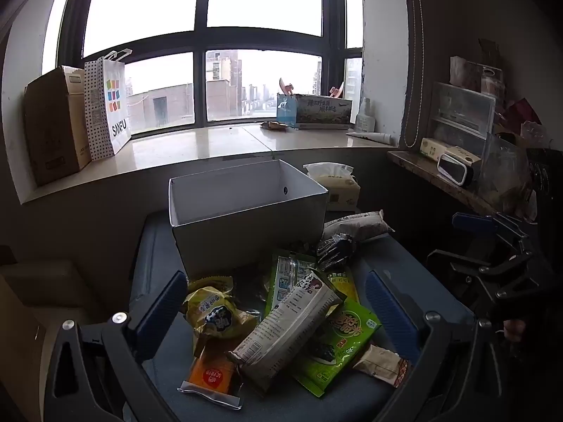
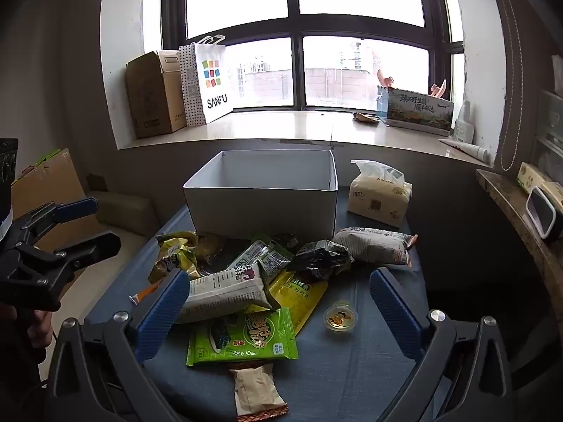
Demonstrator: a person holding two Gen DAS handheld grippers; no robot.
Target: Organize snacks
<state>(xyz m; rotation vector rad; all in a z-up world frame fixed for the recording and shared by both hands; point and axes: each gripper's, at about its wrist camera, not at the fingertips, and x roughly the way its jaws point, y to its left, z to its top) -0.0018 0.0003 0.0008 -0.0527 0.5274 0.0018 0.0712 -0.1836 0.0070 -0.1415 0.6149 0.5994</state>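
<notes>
A pile of snack packets lies on the blue table in front of an empty white box, which also shows in the right wrist view. A grey-white packet lies atop a green seaweed packet, beside a yellow packet and an orange packet. My left gripper is open above the pile. My right gripper is open over the grey-white packet and green packet. A small jelly cup and a beige packet lie near it.
A tissue pack stands right of the box. The windowsill holds a cardboard box, a SANFU bag and a printed carton. A shelf runs along the right. The left gripper shows in the right wrist view.
</notes>
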